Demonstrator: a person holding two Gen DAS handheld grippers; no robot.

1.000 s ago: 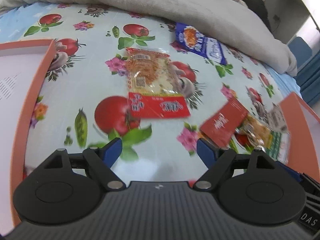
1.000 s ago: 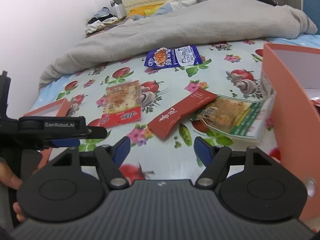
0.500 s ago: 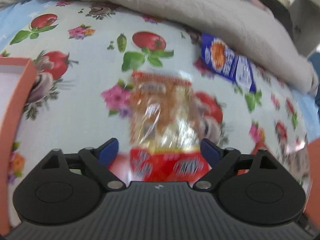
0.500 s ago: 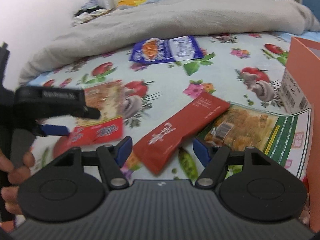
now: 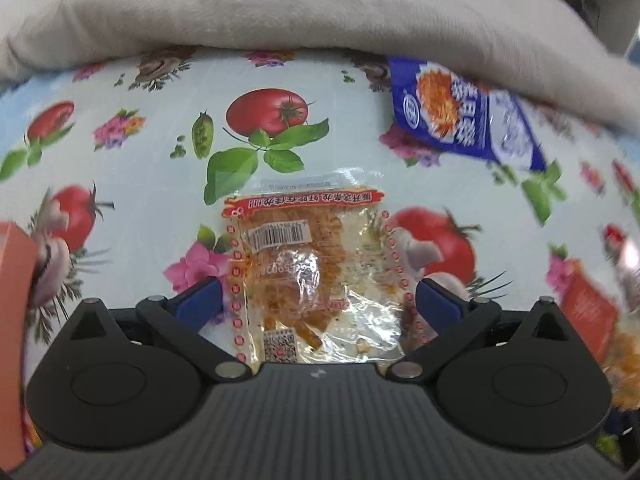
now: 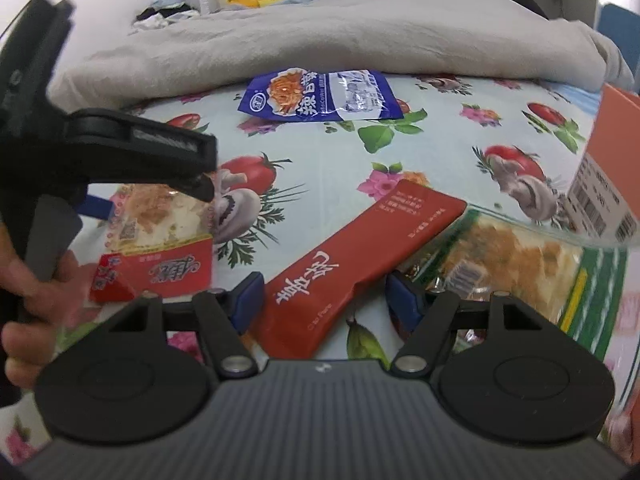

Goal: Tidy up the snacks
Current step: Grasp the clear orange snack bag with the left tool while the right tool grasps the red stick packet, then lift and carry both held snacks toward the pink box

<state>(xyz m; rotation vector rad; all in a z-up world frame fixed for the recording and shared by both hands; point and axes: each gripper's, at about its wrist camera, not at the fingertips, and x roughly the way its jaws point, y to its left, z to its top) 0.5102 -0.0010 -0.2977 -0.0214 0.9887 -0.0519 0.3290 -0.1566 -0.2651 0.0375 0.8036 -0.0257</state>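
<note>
Since 1 second ago, the left gripper (image 5: 316, 306) has advanced over the clear snack packet (image 5: 310, 276), jaws spread, apparently not gripping. The right gripper (image 6: 324, 296) straddles the red sachet (image 6: 360, 256), unclenched.

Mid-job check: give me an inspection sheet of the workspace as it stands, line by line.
Surface: bed sheet with tomato and flower print; snacks lie loose on it.
Job's things: clear snack packet flat between the left gripper's fingers; long red packet between the right gripper's fingers, its far end over the green-edged packet; blue packet by the blanket; orange box at right, another orange box at left.
Clutter: bottle and clothes beyond the bed.
Grippers: left gripper open, straddling the clear packet; right gripper open around the red packet.
Cables: nothing seen.
Surroundings: grey blanket heaped across the bed.
</note>
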